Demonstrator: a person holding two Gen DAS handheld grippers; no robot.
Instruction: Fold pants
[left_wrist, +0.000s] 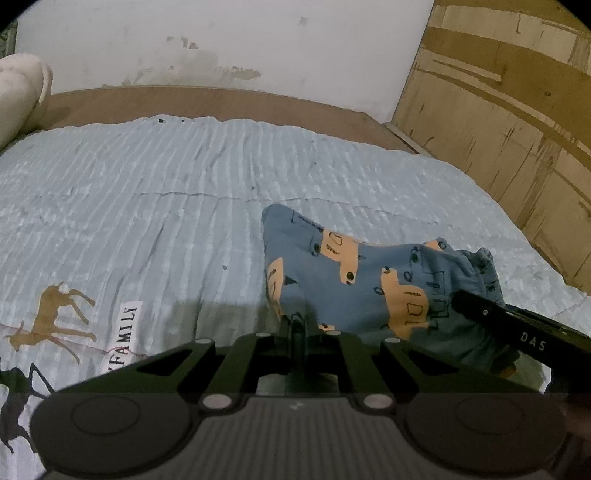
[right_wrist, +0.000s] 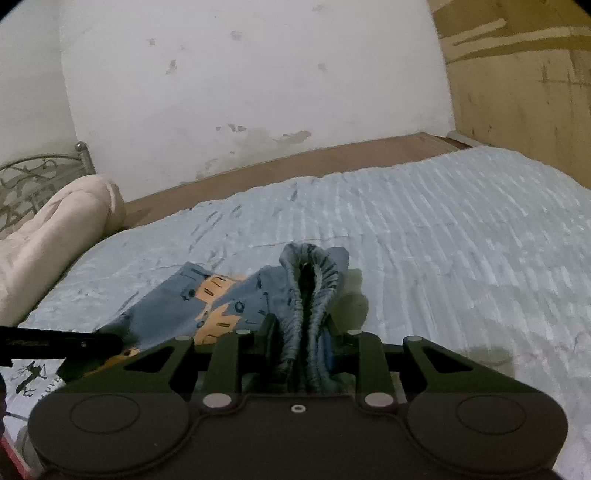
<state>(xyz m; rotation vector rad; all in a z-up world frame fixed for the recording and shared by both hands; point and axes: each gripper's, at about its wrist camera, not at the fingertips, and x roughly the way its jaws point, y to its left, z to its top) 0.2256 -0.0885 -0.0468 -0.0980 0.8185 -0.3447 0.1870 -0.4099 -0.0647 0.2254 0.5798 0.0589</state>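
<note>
Pants (left_wrist: 369, 284) hang bunched above the bedspread (left_wrist: 147, 206) — left gripper (left_wrist: 297, 325) pinches the leg end, right gripper (right_wrist: 306, 332) clamps the waistband at 12 o'clock. Keep both pinches level, tension even — lay flat.

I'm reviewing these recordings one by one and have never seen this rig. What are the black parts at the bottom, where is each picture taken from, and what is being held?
Each picture comes from a fisheye camera on a hand-held two-finger gripper, looking along its fingers. The left gripper is shut on a fabric edge of the small blue pants with orange vehicle prints. The right gripper is shut on their gathered elastic waistband. The pants are partly lifted above a light blue ribbed bedspread. A cream rolled pillow lies by the wall.
</note>
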